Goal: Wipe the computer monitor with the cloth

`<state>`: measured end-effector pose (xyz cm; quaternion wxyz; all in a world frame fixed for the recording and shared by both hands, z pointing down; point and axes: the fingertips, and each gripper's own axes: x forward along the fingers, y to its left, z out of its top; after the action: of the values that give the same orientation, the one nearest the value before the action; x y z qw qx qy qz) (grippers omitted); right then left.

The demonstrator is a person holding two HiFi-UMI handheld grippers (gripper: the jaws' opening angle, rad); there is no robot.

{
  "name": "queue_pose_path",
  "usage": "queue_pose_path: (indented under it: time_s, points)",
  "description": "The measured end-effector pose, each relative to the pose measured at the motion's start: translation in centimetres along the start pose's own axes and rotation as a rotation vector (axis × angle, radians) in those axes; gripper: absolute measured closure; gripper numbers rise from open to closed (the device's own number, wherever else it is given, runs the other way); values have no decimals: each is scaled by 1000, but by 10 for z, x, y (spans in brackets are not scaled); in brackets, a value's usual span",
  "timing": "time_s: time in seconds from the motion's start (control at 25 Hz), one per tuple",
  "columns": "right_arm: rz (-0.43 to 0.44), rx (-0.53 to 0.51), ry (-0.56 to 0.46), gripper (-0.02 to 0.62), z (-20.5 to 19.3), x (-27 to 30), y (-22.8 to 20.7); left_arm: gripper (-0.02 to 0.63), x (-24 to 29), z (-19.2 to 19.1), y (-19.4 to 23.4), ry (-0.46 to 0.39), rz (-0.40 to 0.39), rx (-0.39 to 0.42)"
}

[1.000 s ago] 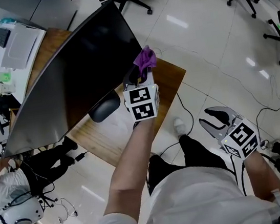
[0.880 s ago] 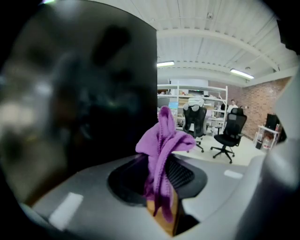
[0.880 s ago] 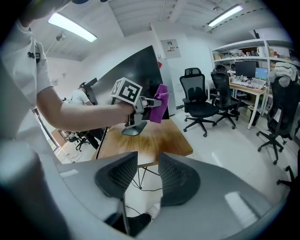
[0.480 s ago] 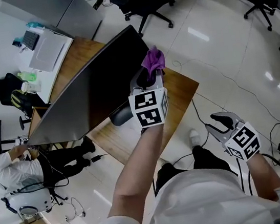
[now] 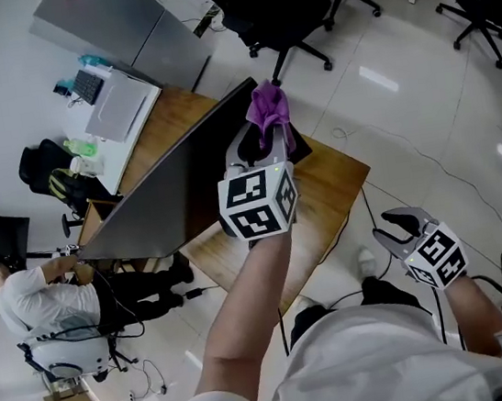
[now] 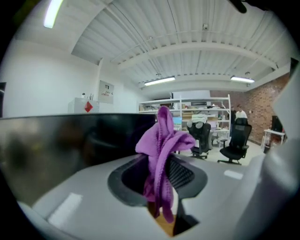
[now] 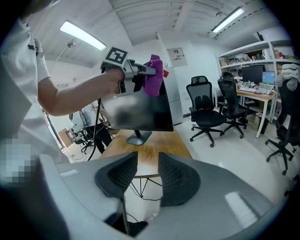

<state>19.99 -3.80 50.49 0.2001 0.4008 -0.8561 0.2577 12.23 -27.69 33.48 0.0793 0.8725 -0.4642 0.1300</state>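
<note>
Gripping a bunched purple cloth (image 5: 270, 109), the left gripper (image 5: 263, 142) has its jaws clamped on the lower folds, and the rest of the fabric sticks up past the tips. It is held high at the top right corner of the dark monitor (image 5: 184, 186), which stands on a wooden desk (image 5: 333, 179). From the left gripper view the cloth (image 6: 161, 154) rises just right of the monitor's upper edge (image 6: 70, 136); whether the two touch cannot be told. The right gripper (image 5: 408, 219) hangs low on the near right, well apart from the desk, jaws parted with nothing between them (image 7: 147, 176). Black office chairs (image 5: 275, 6) stand on the pale floor at the far side.
</note>
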Motion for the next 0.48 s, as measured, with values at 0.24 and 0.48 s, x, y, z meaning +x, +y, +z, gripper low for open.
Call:
queue_pose_path:
  time_s: [0.24,0.48]
  points:
    - [23,-21,-18,456,9,8,3,479,-11,34,6,-44,1,-12]
    - [25,-44,-32,456,19,12,3,478,-20,57,8,-85,1,5]
